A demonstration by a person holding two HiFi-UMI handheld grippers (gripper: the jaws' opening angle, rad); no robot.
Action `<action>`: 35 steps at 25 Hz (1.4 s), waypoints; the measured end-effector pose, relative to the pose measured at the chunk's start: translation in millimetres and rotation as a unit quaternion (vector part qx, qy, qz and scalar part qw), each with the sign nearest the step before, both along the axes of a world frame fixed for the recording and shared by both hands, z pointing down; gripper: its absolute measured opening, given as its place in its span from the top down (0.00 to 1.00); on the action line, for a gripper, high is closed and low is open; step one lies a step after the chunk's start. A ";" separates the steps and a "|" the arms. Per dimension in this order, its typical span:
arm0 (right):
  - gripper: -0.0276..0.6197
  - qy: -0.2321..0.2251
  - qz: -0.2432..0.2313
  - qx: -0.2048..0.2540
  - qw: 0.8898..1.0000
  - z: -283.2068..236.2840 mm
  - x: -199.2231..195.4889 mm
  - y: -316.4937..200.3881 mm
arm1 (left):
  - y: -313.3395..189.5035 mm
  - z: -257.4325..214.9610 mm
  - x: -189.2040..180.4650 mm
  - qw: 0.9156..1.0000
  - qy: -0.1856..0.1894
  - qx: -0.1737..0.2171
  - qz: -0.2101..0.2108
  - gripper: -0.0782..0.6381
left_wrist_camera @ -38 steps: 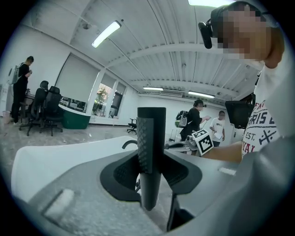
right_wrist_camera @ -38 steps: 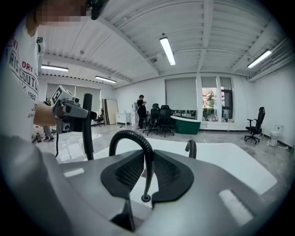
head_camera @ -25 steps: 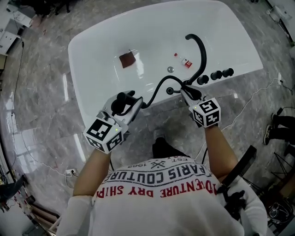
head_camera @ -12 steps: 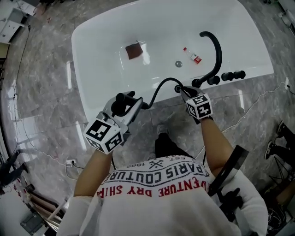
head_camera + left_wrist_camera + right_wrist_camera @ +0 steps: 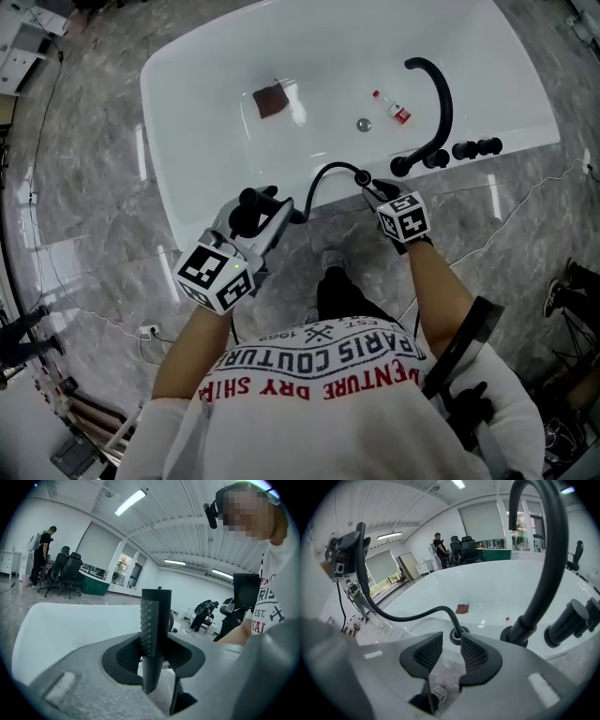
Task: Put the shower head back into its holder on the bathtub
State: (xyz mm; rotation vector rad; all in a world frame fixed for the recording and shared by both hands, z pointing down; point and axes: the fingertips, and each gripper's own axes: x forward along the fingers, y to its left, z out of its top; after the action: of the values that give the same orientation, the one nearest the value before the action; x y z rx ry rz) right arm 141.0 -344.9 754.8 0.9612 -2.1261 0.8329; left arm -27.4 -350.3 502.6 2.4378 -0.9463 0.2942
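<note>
We start at the left gripper. Its fingers are clamped on the black shower head, whose textured handle stands upright between the pads (they sit fairly wide, as the handle is thick). From above, we see the shower head held at the near edge of the white bathtub, off to the left of its fitting and not yet in it.

The right gripper has just been opening its fingers. They now stand apart with nothing between them. Just beyond their tips sits the black ring on the tub's rim. The black hose goes into this ring, then arcs up and away to the left towards the shower head.

To the right of the ring the curved black faucet rises from the rim and bends over the basin. A row of black knobs sits just beside its base.

Inside the tub we see a brown square lying flat and a small bottle on its side, well apart from each other. Grey marbled floor surrounds the tub.
</note>
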 end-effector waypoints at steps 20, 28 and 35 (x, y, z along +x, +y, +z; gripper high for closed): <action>0.87 -0.038 0.125 0.018 0.991 -47.0 72.5 46.0 | -21.5 -125.6 75.9 0.989 0.094 0.092 0.073 0.71; 0.96 -0.036 0.127 0.062 0.989 -94.8 98.7 33.1 | -35.9 -94.4 99.4 0.991 0.052 0.102 0.075 0.71; 0.96 -0.042 0.136 0.042 0.989 -92.3 91.0 55.6 | -57.2 -36.2 111.2 0.994 0.040 0.081 0.062 0.71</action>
State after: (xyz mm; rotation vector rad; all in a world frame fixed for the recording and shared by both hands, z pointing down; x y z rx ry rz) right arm 232.0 -289.3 662.5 1.3017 -2.1444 0.9349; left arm 83.8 -407.5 466.4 2.6407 -0.8135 0.1657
